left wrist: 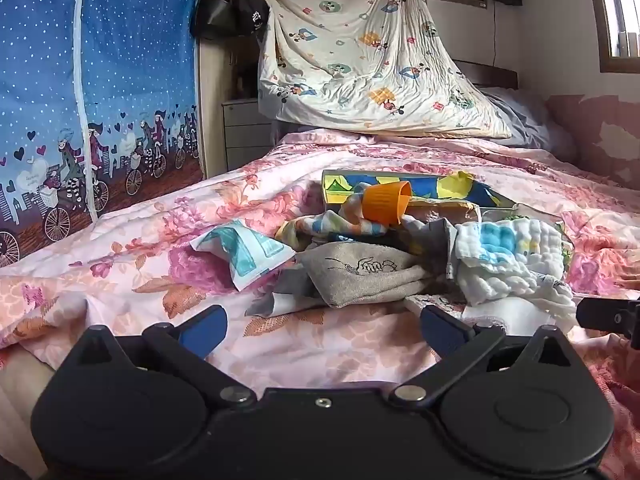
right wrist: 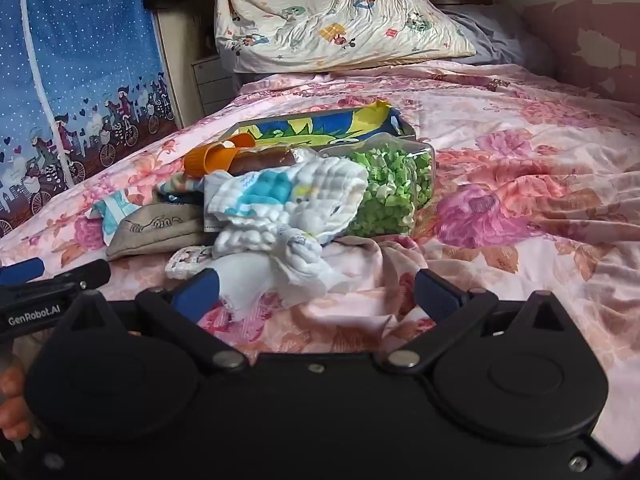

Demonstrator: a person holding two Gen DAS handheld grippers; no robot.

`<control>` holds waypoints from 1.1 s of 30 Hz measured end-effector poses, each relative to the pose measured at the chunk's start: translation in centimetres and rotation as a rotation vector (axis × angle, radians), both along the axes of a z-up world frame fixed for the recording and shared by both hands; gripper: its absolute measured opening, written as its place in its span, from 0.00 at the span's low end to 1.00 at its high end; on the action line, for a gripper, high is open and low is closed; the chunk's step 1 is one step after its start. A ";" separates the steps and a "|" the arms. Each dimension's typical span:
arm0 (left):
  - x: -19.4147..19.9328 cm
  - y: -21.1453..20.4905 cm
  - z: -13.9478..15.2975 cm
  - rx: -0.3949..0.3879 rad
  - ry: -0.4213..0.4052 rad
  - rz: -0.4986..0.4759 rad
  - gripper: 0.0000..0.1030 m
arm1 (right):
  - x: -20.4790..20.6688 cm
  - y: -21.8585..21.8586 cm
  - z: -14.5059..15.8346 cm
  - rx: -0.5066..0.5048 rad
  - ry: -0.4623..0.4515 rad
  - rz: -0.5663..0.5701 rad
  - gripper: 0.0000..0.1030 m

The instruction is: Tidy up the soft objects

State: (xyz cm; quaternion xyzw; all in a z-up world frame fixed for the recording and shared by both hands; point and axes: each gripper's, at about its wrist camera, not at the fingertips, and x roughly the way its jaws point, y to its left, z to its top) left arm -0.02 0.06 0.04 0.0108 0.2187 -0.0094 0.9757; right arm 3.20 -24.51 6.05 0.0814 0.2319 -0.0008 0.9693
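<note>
- Pink floral bedspread (right wrist: 520, 184) covers the bed; the pile of soft things sits mid-bed, ahead of both grippers.
- Left gripper (left wrist: 324, 330): blue-padded fingers wide apart, nothing between them, hovering just short of the pile's near edge.
- Right gripper (right wrist: 316, 292): fingers wide apart too; a loose white corner of cloth lies between them, pads not pressing it.
- White quilted muslin cloth with blue print (right wrist: 280, 204) is on the pile's right side, closest to the right gripper.
- Grey fabric pouch with line drawing (left wrist: 360, 276) lies at pile front-left, directly ahead of the left gripper.
- Teal-and-white soft packet (left wrist: 244, 252) sits just left of the pouch, on the bedspread.
- Clear bag of green pieces (right wrist: 396, 188) lies behind and right of the muslin cloth, touching it.
- Orange plastic cup (left wrist: 386, 202) lies tipped on its side on top of the pile.
- Blue-yellow printed box (right wrist: 320, 126) is behind the pile.
- Cartoon-print cream sheet (left wrist: 360, 48) hangs at the far end.
</note>
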 end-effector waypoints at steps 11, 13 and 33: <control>-0.4 -0.4 0.1 0.015 -0.011 -0.004 0.99 | 0.0 0.2 0.0 0.016 0.032 0.014 1.00; -0.4 -0.4 0.1 0.013 -0.010 -0.004 0.99 | 0.3 0.2 -0.2 0.011 0.035 0.019 1.00; -0.4 -0.3 0.0 0.011 -0.011 -0.006 0.99 | 0.6 0.1 -0.3 -0.001 0.038 0.016 1.00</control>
